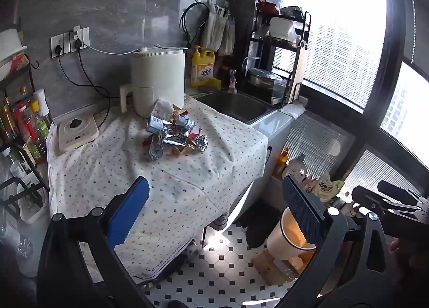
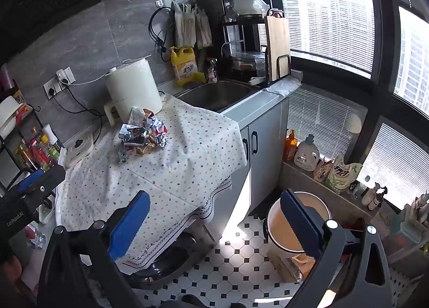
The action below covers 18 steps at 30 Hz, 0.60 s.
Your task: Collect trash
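Observation:
A pile of crumpled wrappers and foil [image 1: 174,133] lies on the dotted tablecloth [image 1: 171,184] in front of a white appliance; it also shows in the right wrist view [image 2: 142,135]. A cream trash bin [image 2: 281,230] stands on the tiled floor to the right of the table, also in the left wrist view [image 1: 284,238]. My left gripper [image 1: 214,206] is open and empty, well short of the pile. My right gripper [image 2: 214,214] is open and empty, over the table's near corner, its right finger in front of the bin.
A white appliance [image 1: 158,80] and a small scale [image 1: 77,131] stand behind the pile. A sink [image 1: 236,104] lies to the right. A bottle rack [image 1: 21,125] stands at the left. Detergent bottles [image 2: 308,155] line the window ledge.

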### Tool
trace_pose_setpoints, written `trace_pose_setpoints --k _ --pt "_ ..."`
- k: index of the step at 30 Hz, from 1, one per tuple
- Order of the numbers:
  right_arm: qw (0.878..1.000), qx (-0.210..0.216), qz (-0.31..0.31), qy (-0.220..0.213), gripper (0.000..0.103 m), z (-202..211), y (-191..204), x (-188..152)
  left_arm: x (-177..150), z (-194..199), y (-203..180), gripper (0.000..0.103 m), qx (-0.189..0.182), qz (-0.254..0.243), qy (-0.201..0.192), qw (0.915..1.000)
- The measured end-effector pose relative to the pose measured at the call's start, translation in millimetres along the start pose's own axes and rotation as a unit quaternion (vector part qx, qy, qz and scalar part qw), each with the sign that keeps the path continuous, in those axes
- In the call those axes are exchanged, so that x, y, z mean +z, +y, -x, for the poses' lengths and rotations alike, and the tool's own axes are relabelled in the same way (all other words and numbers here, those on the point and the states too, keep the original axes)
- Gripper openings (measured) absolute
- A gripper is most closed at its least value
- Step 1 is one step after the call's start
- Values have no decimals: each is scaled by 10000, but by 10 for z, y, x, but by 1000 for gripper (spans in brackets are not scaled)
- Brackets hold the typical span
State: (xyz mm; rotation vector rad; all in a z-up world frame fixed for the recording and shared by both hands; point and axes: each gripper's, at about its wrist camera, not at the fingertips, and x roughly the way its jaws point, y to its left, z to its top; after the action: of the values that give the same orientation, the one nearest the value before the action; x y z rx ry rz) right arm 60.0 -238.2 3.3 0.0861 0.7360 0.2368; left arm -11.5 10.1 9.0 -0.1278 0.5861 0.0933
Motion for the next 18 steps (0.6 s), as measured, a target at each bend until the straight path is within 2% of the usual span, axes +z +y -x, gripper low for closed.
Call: trace_pose_setpoints --k 18 --pt "9999 58 63 -52 95 16 6 0 -33 32 8 99 29 40 -33 10000"
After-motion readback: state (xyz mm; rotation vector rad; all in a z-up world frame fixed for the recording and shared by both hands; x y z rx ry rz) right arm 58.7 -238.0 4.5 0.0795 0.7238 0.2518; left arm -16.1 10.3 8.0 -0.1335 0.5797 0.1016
